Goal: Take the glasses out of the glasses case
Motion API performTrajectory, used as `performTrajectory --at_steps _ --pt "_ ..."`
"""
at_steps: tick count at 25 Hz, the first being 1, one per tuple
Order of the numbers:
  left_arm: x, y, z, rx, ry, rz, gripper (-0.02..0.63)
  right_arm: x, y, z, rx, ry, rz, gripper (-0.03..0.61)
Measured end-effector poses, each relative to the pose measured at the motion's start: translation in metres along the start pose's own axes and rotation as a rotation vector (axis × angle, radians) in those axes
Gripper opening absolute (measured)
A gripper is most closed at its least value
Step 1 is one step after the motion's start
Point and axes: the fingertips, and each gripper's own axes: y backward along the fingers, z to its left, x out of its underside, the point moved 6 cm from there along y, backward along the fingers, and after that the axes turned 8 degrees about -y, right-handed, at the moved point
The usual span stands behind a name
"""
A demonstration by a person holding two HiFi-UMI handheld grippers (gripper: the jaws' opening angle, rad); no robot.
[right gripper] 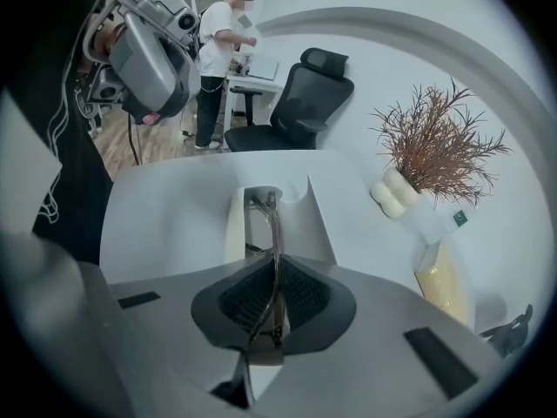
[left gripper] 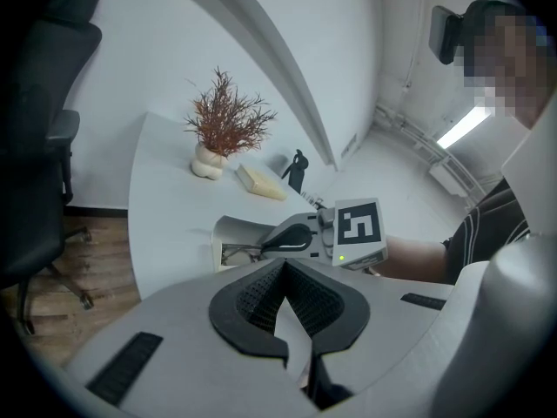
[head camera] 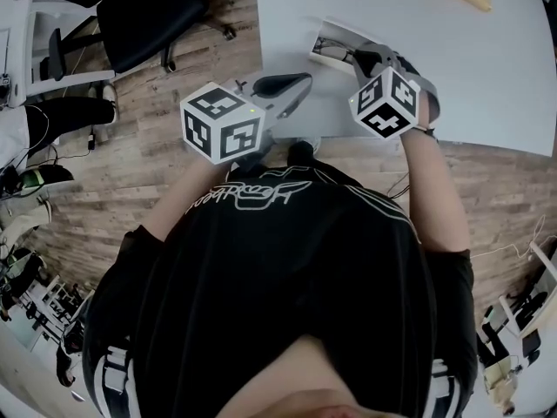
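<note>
The right tool (right gripper: pixel 268 313) pinches the glasses (right gripper: pixel 274 229), half inside the case (right gripper: pixel 233 233), to lift them out; the left tool (left gripper: pixel 289 301) near the case is closed and empty.

White table (head camera: pixel 487 77), curved edge, stands on wood-plank floor (head camera: pixel 148 146). 1 black office chair (head camera: pixel 148 16) on castors, on floor left of table. On far part of tabletop: dried reddish-brown plant (right gripper: pixel 439 142) upright in cream lumpy vase (right gripper: pixel 396 194). Pale yellow wedge-shaped block (right gripper: pixel 439 281) lies near vase. Small black object (left gripper: pixel 296 171) just past block, kind unclear. In background, 1 person (right gripper: pixel 218 55), white top, dark trousers, stands at desk (right gripper: pixel 252 77). Strip light (left gripper: pixel 466 124) lit overhead.
</note>
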Motion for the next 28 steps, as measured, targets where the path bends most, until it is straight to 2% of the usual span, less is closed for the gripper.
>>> performTrajectory --at_steps 5,28 --pt "0.004 0.001 0.002 -0.016 0.006 0.022 0.006 -0.001 -0.001 0.001 0.004 0.018 0.011 0.020" --pt "0.002 -0.003 0.003 0.000 0.010 -0.012 0.007 0.001 0.007 -0.009 0.085 0.050 0.010 0.020"
